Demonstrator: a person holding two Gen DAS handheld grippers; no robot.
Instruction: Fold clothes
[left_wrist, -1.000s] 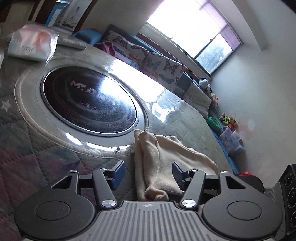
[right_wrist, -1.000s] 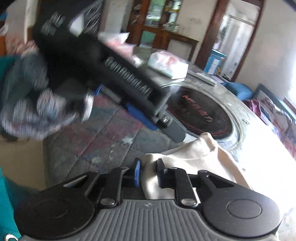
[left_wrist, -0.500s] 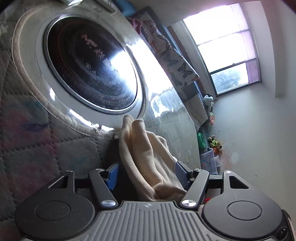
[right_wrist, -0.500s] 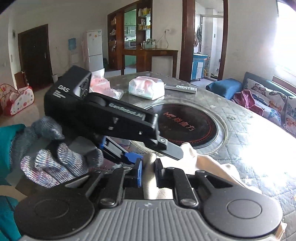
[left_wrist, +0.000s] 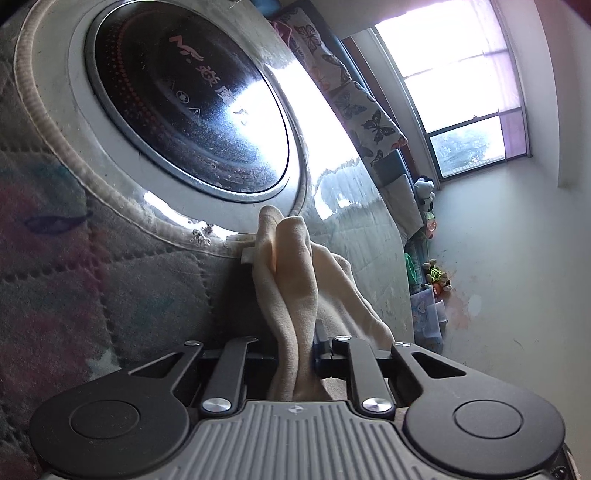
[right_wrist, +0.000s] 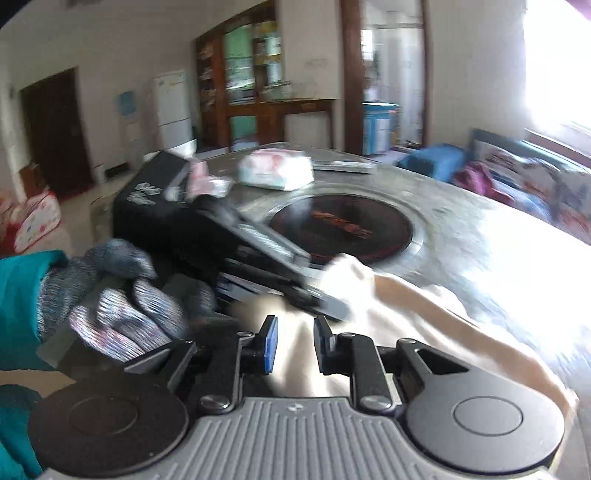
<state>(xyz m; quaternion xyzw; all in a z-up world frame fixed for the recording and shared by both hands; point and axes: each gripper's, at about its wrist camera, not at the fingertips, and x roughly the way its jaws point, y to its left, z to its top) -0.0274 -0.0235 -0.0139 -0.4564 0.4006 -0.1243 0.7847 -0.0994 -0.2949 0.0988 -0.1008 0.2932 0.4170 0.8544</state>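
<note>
The left gripper (left_wrist: 295, 343) closes on a bunched fold of the cream garment (left_wrist: 295, 280); the right gripper (right_wrist: 293, 345), jaws opening, has cloth between its pads. The garment lies on the quilted desk (left_wrist: 110, 295) beside a round black cooktop (left_wrist: 184, 96).

Right wrist view motion-blurred; cream garment (right_wrist: 424, 332) smeared, cut by lower right edge; left tongs (left_wrist: 295, 347) pads hidden in cloth.
</note>
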